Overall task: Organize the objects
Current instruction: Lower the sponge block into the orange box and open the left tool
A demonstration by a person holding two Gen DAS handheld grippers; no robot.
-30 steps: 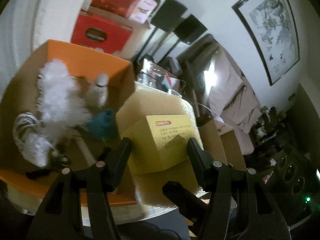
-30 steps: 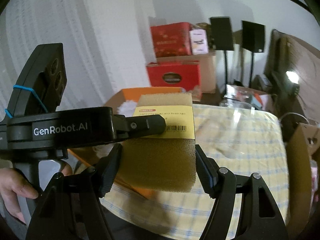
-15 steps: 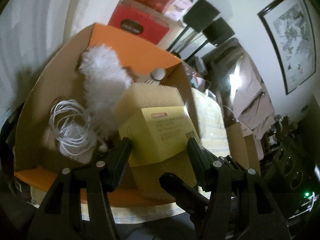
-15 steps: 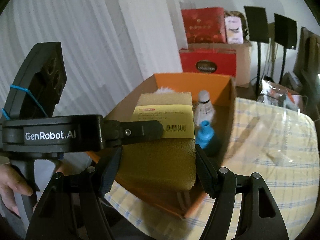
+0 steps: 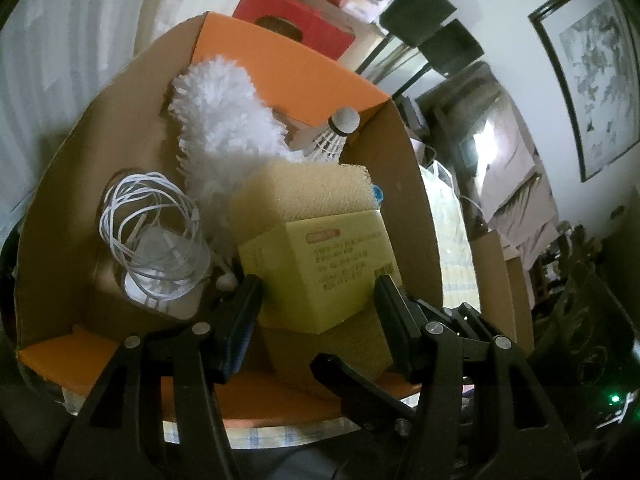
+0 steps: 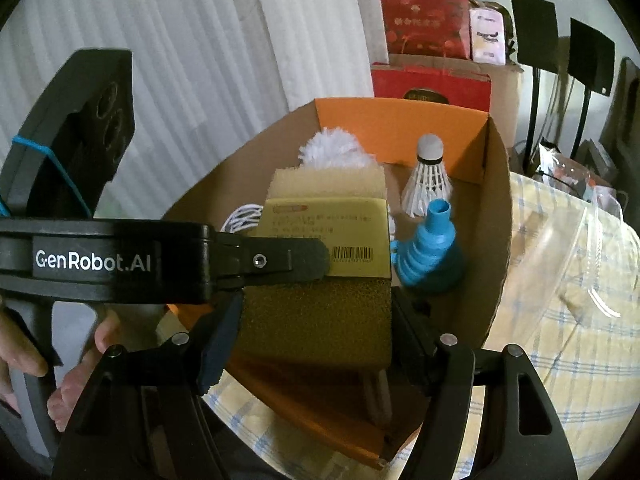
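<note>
Still partly hidden: sponge [image 5: 316,240] clamped between both left tongs [image 5: 318,296] and right tongs [image 6: 316,336], over box [image 6: 496,240].

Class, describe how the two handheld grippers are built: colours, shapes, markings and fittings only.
The left gripper is matte black plastic, lettered "GenRobot.AI" in white, with a blue band round its rear block and a bare hand beneath. The right gripper is also black: two angular arms with silver rivets and flat blue-edged jaws.

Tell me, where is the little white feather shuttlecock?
The white feather shuttlecock stands cork-up in the far right corner of the orange cardboard box, just behind the blue ribbed funnel.
</note>
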